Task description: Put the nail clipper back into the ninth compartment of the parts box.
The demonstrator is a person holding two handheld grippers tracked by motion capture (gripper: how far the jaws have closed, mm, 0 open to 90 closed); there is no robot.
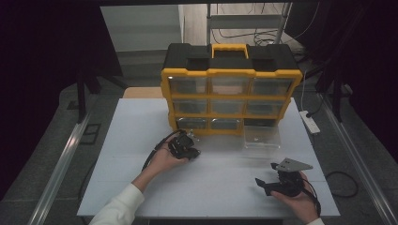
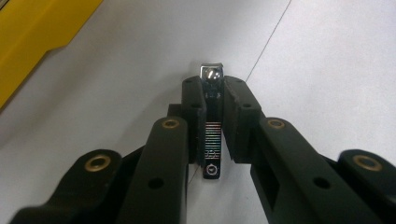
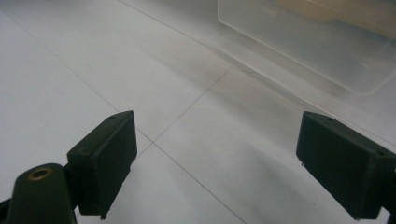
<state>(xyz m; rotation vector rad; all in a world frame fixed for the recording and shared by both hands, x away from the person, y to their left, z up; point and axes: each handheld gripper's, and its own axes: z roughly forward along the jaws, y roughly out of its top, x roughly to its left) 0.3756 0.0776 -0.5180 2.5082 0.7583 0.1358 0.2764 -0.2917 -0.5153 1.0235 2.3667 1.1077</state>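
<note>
The left gripper (image 2: pixel 214 100) has its two black jaws pressed in on a nail clipper (image 2: pixel 212 126), one pad against each long side. The clipper is a small, slim metal piece with a bright chrome finish. Its far end sticks out just past the pads and catches the light as a shiny rounded patch. Along its top face runs a band of fine lines that gleam in rainbow colours, and near the close end sits a small round ring-shaped mark. It lies lengthwise between the jaws, above the white table (image 2: pixel 327 56), with a thin seam in the tabletop running off to the upper right. A yellow edge of the storage box (image 2: pixel 32 32) fills the upper left corner of the left gripper view.

In the high view the left gripper (image 1: pixel 184 146) sits just in front of the bottom row of drawers of the yellow and black storage box (image 1: pixel 231 93), held by the left hand (image 1: pixel 165 160) coming out of a white sleeve (image 1: pixel 118 206).

The right gripper (image 3: pixel 217 163) has its jaws spread wide with nothing between them, over bare tabletop. Ahead of it lies a clear plastic drawer (image 3: pixel 317 46), which in the high view stands on the table just in front of the box's lower right corner (image 1: pixel 262 137). The right hand (image 1: pixel 300 201) holds that gripper (image 1: pixel 267 180) near the table's front edge, well apart from the left one.
</note>
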